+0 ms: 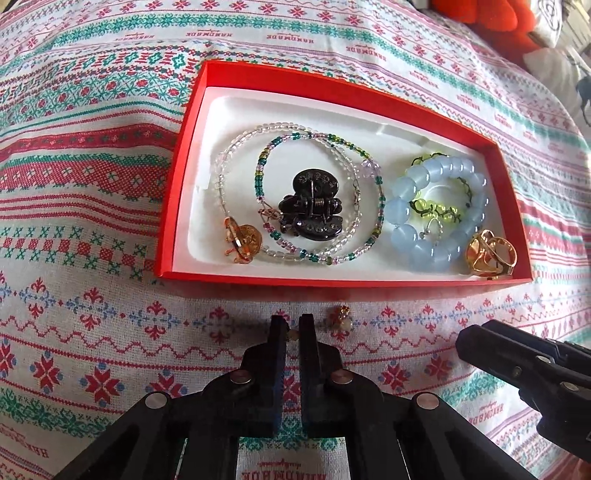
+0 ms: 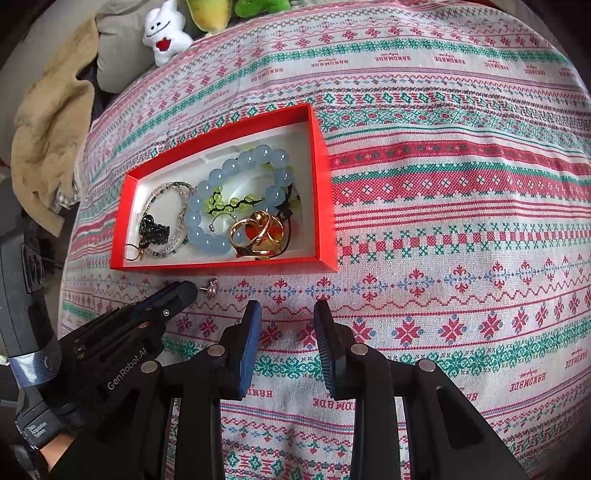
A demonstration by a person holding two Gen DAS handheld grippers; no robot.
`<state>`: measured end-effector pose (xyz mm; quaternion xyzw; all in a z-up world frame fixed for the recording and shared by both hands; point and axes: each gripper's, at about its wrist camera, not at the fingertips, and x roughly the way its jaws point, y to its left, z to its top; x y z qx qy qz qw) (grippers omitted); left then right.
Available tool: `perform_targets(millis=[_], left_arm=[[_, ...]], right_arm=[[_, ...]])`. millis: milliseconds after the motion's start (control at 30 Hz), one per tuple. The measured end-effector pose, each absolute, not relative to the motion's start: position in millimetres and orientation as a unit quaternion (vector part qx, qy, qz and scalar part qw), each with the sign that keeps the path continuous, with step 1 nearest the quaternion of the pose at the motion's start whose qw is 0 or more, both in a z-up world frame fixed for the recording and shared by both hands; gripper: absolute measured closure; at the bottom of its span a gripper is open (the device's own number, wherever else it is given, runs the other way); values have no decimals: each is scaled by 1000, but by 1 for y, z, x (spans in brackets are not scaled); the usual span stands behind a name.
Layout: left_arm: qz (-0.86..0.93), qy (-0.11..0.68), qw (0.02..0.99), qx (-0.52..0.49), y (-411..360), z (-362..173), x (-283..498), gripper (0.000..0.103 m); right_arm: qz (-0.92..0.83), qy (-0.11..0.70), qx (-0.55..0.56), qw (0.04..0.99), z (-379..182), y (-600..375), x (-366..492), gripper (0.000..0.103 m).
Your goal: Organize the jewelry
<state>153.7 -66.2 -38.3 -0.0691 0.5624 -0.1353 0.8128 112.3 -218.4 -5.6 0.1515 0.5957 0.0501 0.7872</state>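
Observation:
A red box with a white liner lies on the patterned cloth; it also shows in the right wrist view. It holds beaded bracelets, a black hair clip, a blue bead bracelet, a green bead string, gold rings and a gold earring. My left gripper is shut on a small earring just in front of the box. A second small earring lies on the cloth beside it, also in the right wrist view. My right gripper is open and empty.
The right gripper's body shows at the right of the left wrist view. Plush toys and a beige cloth lie at the far edge. An orange plush sits beyond the box.

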Motion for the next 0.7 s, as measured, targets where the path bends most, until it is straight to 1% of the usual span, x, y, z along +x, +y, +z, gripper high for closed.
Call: perform_targets(millis=[433,700], left_arm=[[-121,562,815,-70,-24,-22,136,102],[-113,568,812,-73,-1,-21,131,102]], right_arm=[[67,608,146,778,-18,-171,126,71],[58,606,132,783,-29,-146,140,72]])
